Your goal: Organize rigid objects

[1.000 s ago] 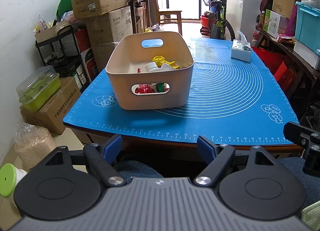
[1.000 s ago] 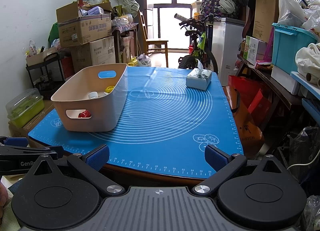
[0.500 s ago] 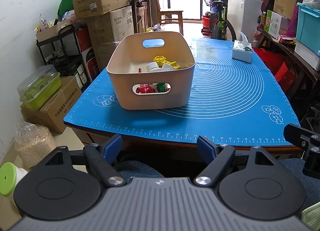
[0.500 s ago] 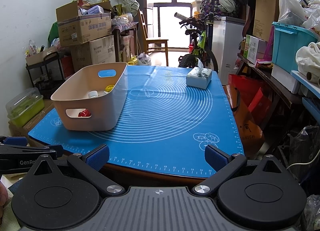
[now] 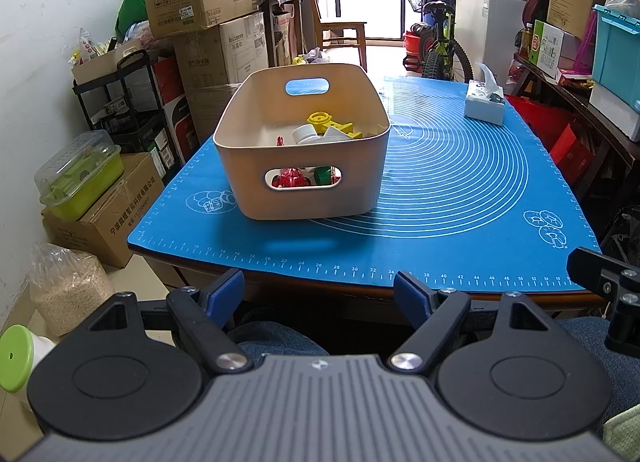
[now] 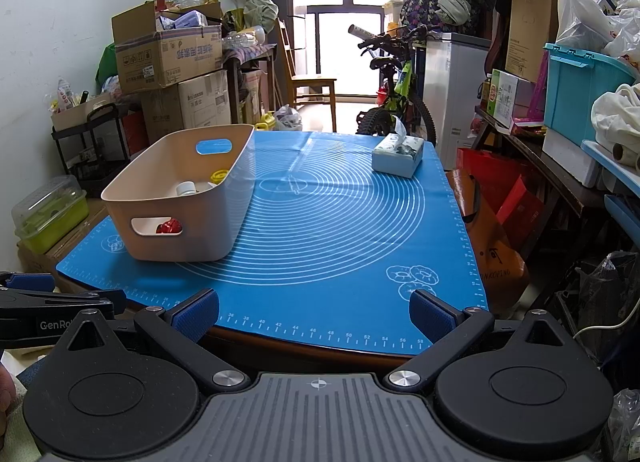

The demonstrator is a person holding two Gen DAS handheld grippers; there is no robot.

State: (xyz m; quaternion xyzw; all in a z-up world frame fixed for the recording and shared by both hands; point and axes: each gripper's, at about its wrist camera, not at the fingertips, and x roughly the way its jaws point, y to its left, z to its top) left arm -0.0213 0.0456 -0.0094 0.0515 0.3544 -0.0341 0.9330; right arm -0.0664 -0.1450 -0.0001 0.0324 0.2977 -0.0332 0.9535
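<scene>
Beige plastic bin with handle cut-outs (image 5: 304, 166) at centre of the frame, on the blue silicone mat with ring markings (image 5: 460, 198); small red, yellow, white and green rigid objects (image 5: 320, 132) inside it. Pale tissue box (image 5: 485, 105) at upper right, on the mat's far edge, well apart from the bin

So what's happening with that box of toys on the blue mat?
A seated person holds a gripper in each hand at the near edge of the table. The left gripper and the right gripper are both open and hold nothing. The small toys, red, yellow, white and green, lie inside the beige bin on the blue mat. Apart from the bin, only a tissue box sits on the mat, at the far right.
</scene>
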